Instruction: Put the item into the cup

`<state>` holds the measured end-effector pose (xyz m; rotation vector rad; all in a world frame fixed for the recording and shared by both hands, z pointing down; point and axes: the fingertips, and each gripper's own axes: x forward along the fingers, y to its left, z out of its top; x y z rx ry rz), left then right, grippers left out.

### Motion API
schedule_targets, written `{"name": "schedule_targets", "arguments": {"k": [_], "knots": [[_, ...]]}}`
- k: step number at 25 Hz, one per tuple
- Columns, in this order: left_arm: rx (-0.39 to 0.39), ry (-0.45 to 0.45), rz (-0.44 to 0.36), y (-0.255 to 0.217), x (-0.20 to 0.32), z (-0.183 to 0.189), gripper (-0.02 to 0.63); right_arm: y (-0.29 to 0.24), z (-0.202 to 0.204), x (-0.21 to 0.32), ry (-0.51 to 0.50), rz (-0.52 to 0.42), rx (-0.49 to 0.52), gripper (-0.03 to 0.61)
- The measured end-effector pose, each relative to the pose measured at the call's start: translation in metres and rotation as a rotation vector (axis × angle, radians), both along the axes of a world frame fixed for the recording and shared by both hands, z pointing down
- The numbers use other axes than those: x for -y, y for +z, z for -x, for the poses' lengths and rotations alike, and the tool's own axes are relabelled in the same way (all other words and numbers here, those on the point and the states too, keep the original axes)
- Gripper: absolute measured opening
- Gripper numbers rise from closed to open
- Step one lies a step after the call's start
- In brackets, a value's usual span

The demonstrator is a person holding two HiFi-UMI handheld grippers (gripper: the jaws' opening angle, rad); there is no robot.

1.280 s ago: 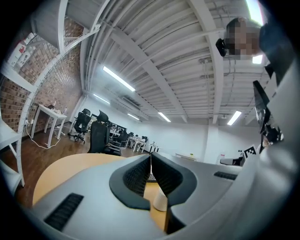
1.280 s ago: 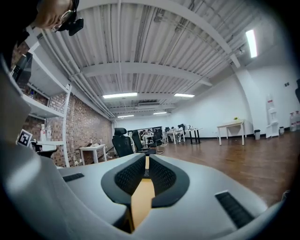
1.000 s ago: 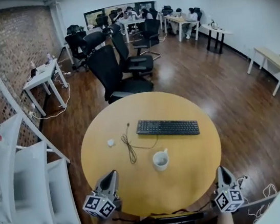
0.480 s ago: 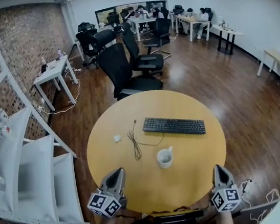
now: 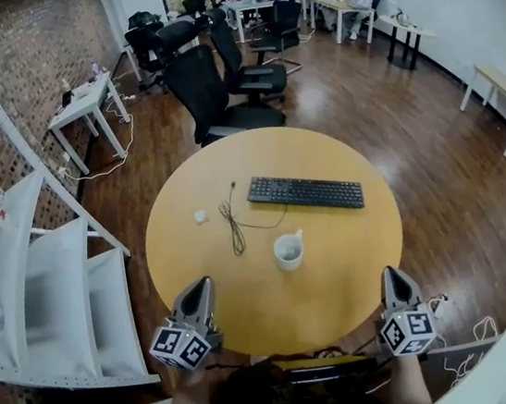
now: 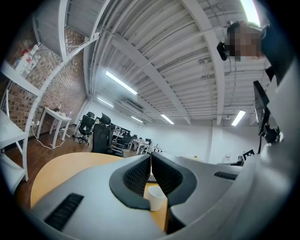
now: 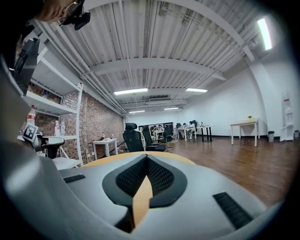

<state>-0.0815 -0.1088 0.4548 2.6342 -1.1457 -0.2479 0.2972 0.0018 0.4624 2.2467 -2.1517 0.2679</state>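
A white cup (image 5: 288, 251) stands upright near the middle of the round yellow table (image 5: 363, 255); it also shows low between the jaws in the left gripper view as the cup (image 6: 156, 198). A small white item (image 5: 200, 217) lies on the table's left part, well apart from the cup. My left gripper (image 5: 201, 287) hovers at the near left edge, jaws shut and empty, as the left gripper (image 6: 151, 158) confirms. My right gripper (image 5: 390, 273) is at the near right edge, likewise shut with nothing held, seen as the right gripper (image 7: 146, 158).
A black keyboard (image 5: 304, 193) lies behind the cup, and a thin dark cable (image 5: 234, 226) loops from its left end toward me. Black office chairs (image 5: 214, 90) stand beyond the table. White shelving (image 5: 48, 272) runs along the left.
The head view has shifted, so the table sits slightly higher in the picture. Both grippers stay at the near edge, still shut. Nothing on the table has moved.
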Motion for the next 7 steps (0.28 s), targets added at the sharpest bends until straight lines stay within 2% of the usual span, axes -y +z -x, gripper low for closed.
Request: {"name": "schedule_targets", "arguments": {"k": [7], "knots": [[0.001,0.034,0.018,0.003,0.008,-0.007,0.0,0.017,-0.009,-0.001,0.003,0.007,0.029,0.008]]}}
